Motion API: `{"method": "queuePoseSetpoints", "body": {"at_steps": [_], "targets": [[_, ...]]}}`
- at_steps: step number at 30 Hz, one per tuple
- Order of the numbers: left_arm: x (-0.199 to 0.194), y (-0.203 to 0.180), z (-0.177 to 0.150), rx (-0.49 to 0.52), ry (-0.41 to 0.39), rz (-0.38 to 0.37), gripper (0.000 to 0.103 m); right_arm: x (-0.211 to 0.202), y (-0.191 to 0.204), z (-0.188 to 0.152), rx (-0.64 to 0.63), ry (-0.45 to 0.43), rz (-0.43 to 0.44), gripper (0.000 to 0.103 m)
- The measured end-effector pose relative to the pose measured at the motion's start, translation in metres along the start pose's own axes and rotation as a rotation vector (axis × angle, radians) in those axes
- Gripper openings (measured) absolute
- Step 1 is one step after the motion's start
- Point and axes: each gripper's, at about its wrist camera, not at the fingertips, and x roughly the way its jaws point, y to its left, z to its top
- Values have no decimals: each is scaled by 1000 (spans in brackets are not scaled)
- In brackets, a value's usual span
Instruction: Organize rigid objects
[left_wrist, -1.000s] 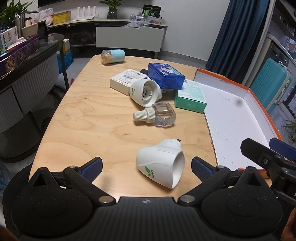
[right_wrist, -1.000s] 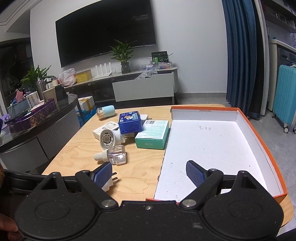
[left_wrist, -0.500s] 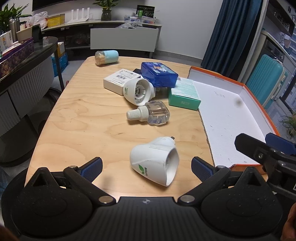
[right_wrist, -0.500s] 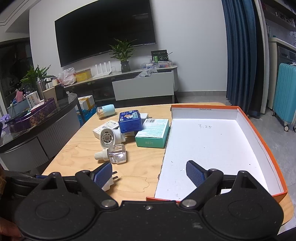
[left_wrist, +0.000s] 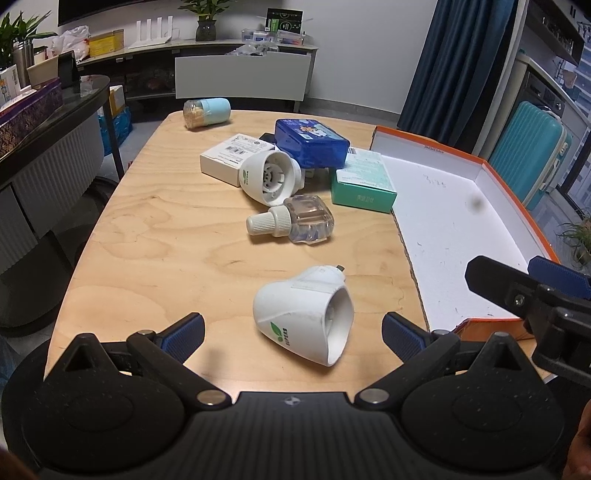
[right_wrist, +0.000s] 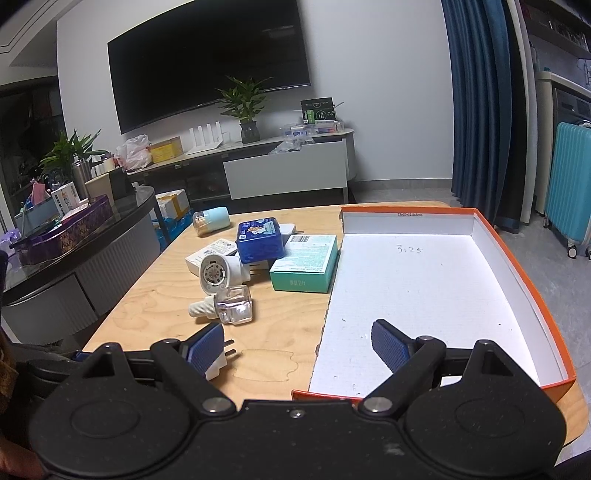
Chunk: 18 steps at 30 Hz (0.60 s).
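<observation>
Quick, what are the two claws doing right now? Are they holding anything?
Left claw: open, holding nothing; the white plug-in diffuser lies on the table between its fingers.
Right claw: open, holding nothing, over the near edge of the orange box.

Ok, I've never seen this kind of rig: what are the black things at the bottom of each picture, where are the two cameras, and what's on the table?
There is no robot arm. A person holds a two-finger gripper in each hand, and each gripper carries a fisheye camera looking forward along its fingers, so the black body with blue pads is the gripper itself.

The left wrist view shows the left gripper, open and empty, facing a white plug-in device lying on its side. The right wrist view shows the right gripper, also open and empty, over the near edge of the orange-rimmed box, which holds nothing.

On the wooden table also lie a clear refill bottle, a second white device, a blue case, a teal box, a white box and a toothpick holder. Nothing is held.
</observation>
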Motion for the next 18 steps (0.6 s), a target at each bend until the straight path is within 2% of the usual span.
{"method": "queuePoseSetpoints", "body": {"at_steps": [18], "targets": [[2,-1,-2,-4,14,-3,103,0,-1,-2,15,1,0,102]]}}
